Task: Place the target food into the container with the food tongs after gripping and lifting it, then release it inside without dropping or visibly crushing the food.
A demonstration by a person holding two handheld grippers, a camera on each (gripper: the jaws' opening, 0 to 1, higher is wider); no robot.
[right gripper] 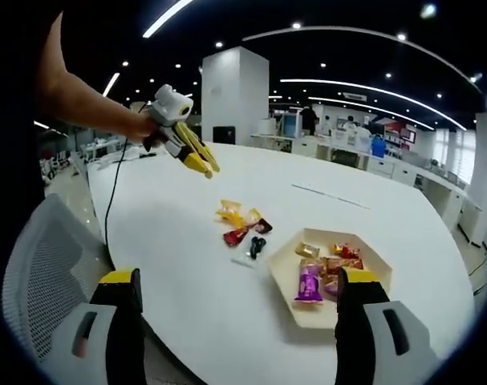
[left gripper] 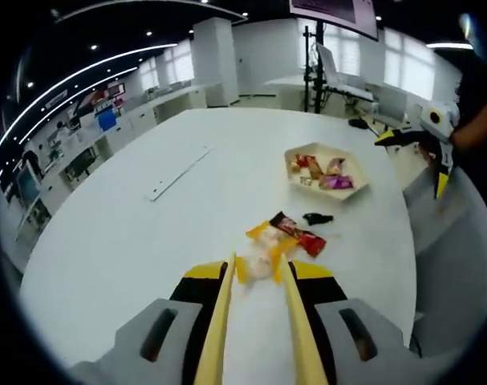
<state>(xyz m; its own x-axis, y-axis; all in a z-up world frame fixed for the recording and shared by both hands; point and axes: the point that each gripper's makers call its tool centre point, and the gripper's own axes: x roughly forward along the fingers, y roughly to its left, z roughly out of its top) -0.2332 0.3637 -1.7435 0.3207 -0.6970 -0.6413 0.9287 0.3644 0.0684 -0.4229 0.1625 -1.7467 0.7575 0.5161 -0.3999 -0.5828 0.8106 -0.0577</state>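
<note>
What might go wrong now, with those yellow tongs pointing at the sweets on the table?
1. The yellow sweets lie against the red-wrapped bar, so the food tongs may pinch two at once or push one away.
2. The tray sits apart from them across bare table; a slick wrapper might slip out on the way.
3. Squeezing harder to prevent that could crush the sweet.

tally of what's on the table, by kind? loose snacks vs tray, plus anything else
Tray, holding wrapped snacks too bunched to count: 1
Loose wrapped snacks: 3, a red one, a yellow one and a pale one between the left gripper's tongs
Small black thing: 1
White strip: 1
Total: 6
</note>
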